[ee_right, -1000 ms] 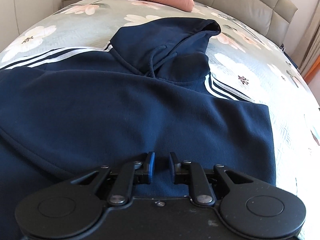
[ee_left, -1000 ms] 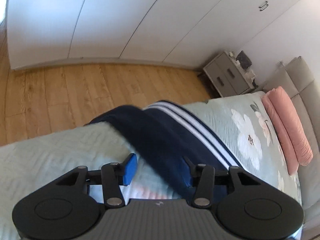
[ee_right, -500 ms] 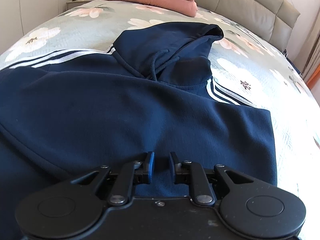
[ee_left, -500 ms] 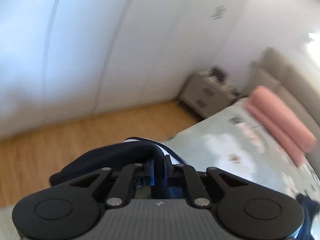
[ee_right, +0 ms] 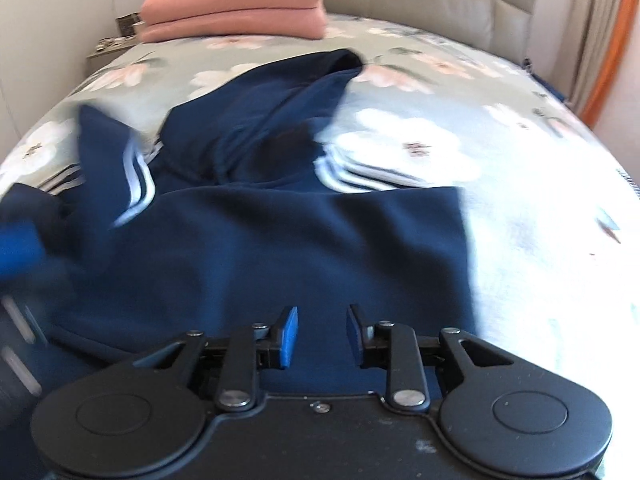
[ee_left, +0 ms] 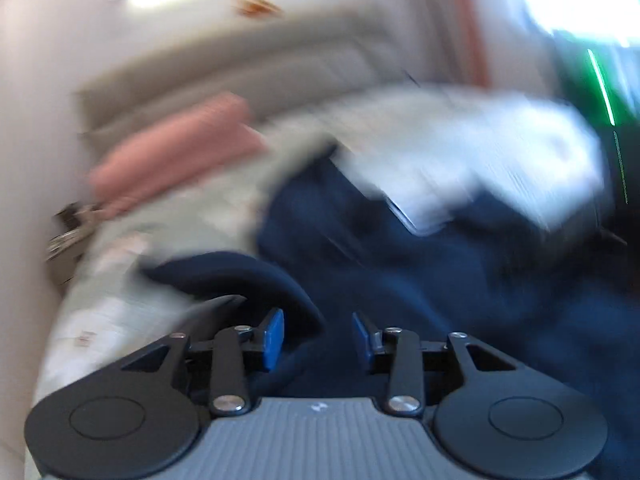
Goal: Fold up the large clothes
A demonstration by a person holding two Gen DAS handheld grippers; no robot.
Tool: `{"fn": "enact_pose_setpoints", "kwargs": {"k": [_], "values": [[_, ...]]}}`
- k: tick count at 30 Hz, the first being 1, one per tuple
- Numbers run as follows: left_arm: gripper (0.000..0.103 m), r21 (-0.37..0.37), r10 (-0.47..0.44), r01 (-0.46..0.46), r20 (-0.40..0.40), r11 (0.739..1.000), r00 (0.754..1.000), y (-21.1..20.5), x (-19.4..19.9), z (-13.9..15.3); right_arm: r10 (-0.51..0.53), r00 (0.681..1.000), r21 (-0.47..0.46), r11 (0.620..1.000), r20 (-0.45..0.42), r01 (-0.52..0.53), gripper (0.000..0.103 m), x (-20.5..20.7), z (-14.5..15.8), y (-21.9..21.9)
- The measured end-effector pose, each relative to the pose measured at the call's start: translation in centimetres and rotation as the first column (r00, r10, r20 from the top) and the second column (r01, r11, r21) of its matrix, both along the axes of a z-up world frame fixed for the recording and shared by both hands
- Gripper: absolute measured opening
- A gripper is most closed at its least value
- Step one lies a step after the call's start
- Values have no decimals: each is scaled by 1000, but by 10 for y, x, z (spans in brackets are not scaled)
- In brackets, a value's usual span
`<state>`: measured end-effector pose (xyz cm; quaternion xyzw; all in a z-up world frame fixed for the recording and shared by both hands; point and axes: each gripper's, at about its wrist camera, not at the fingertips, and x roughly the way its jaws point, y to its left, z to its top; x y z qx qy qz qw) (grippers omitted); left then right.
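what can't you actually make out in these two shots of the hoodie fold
- Left wrist view: motion blur smears the bed and the navy hoodie, so its folds are unreadable.
- Left wrist view: whether the sleeve fold touches the left gripper pads; its jaws are opening.
- Right wrist view: the hoodie's near hem, hidden behind the right gripper, its jaws opening.
- Right wrist view: the blurred blue shape at the left edge, cut off.

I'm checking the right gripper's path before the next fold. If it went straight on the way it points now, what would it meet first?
Most likely the navy hoodie: its body lies right ahead of the right gripper, whose jaws are opening with nothing pinched between them. How far off the cloth is cannot be judged.
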<state>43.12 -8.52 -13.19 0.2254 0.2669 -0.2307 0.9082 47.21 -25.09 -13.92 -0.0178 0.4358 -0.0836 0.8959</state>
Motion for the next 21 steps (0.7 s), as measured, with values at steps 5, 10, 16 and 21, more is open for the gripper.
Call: {"fn": "enact_pose_setpoints", "kwargs": {"k": [5, 10, 16, 21], "values": [[44, 106, -45, 56, -105, 993, 994, 1, -40, -38, 125, 991, 77, 989, 49, -128, 44, 4, 18, 1], [45, 81, 32, -19, -156, 997, 987, 43, -57, -27, 224, 962, 224, 940, 159, -256, 67, 68, 37, 30], [48, 37, 131, -127, -186, 991, 974, 78, -56, -13, 113, 981, 375, 912, 161, -166, 74, 175, 20, 21], [48, 35, 160, -156, -195, 987, 968, 85, -48, -17, 132, 987, 412, 897, 93, -159, 77, 229, 3, 20]]}}
